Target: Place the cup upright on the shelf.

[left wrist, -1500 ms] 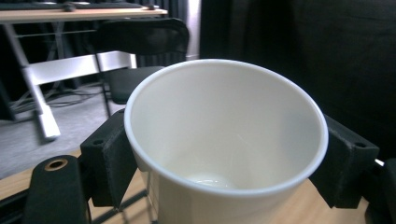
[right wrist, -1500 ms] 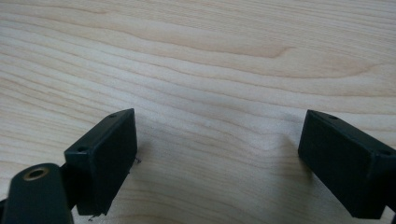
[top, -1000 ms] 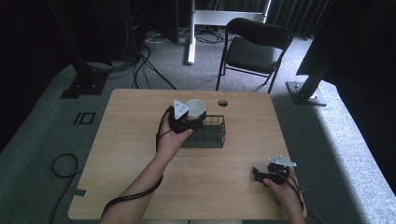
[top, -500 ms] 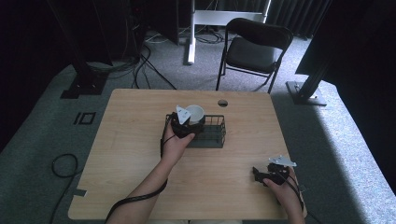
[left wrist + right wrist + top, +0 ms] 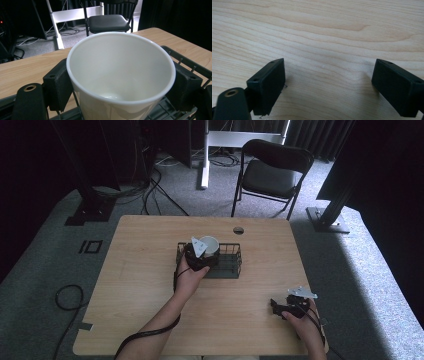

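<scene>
Cup (image 5: pixel 120 75) first: the white cup sits upright between your left gripper's (image 5: pixel 200 257) jaws, which press its sides, at the left end of the black wire basket (image 5: pixel 227 267) near the middle of the table (image 5: pixel 140 270). Behind the table stands a black folding chair (image 5: pixel 272 172) on the grey carpet. Your right gripper (image 5: pixel 328 85) rests low over bare wood near the table's front right corner, its jaws spread wide apart with nothing between them.
</scene>
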Motion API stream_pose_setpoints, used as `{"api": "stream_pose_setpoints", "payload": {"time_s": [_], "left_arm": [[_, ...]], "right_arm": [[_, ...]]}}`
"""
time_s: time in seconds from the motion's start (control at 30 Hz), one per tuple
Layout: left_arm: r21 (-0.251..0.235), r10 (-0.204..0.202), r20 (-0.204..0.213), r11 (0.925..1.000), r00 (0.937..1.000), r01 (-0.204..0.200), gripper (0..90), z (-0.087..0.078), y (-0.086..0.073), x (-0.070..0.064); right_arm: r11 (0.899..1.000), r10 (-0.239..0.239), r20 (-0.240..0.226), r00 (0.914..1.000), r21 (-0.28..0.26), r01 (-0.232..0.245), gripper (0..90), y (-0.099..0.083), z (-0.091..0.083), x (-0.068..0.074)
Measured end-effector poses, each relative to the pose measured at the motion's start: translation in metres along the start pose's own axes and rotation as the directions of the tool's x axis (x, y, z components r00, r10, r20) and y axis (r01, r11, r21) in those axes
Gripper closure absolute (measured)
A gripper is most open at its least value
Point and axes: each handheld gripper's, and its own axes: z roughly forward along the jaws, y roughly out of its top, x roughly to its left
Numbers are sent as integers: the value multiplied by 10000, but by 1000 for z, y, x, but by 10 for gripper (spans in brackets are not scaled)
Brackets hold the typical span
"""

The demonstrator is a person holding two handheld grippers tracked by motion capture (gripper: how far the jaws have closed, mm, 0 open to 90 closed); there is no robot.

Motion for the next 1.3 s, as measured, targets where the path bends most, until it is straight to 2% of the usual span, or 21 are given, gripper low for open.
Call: {"api": "stream_pose_setpoints", "payload": {"time_s": [0.17, 0.27, 0.37, 0.73, 1.3], "left_arm": [[171, -26, 145, 9999, 9999, 24, 194, 0, 1, 1], [400, 142, 311, 9991, 9994, -154, 146, 0, 2, 1], [558, 65, 372, 9984, 9993, -86, 128, -1, 3, 2], [478, 15, 757, 9988, 9971, -51, 125, -15, 7, 5], [463, 179, 841, 9987, 9963, -219, 125, -38, 7, 16]], "right_arm": [[10000, 3, 2, 10000, 2, -3, 113, 0, 0, 0], [10000, -2, 2, 10000, 1, 2, 113, 0, 0, 0], [10000, -2, 3, 10000, 1, 2, 113, 0, 0, 0], [10000, 3, 6, 10000, 4, -3, 113, 0, 0, 0], [10000, -2, 6, 10000, -1, 2, 113, 0, 0, 0]]}}
